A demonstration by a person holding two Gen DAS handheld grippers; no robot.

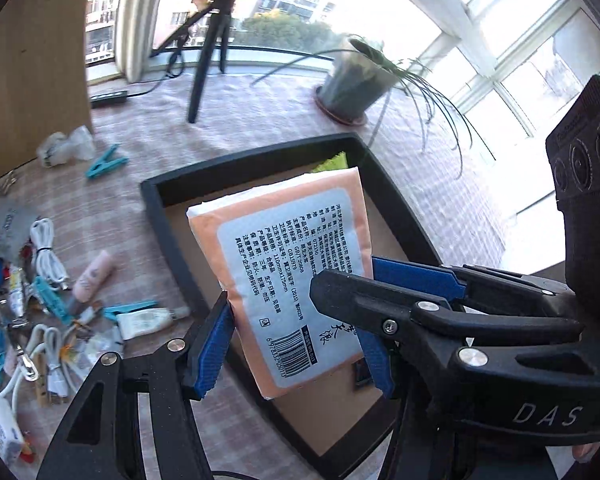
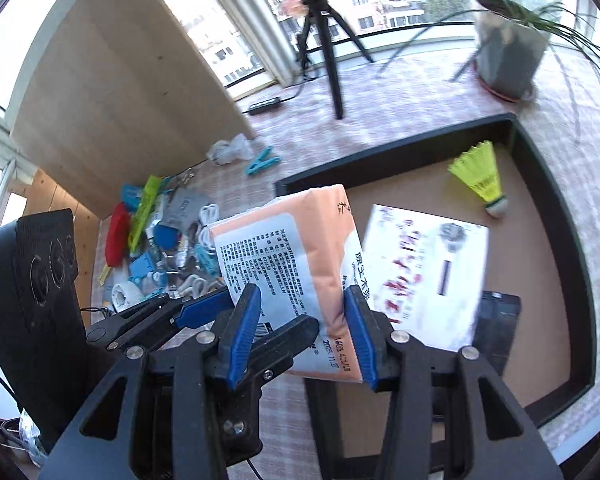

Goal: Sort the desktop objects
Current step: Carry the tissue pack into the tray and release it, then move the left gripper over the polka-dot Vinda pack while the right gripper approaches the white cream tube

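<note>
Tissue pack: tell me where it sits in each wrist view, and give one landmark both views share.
Left wrist view: tissue pack at centre, label facing the camera, held over the black tray.
Right wrist view: tissue pack at centre-left, above the tray's near-left corner.
Shared landmark: the potted plant, beyond the tray's far end by the window in both.

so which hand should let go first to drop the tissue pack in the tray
Probably left. The right gripper clamps the tissue pack on the tray side; the left gripper sits toward the clutter.
</note>
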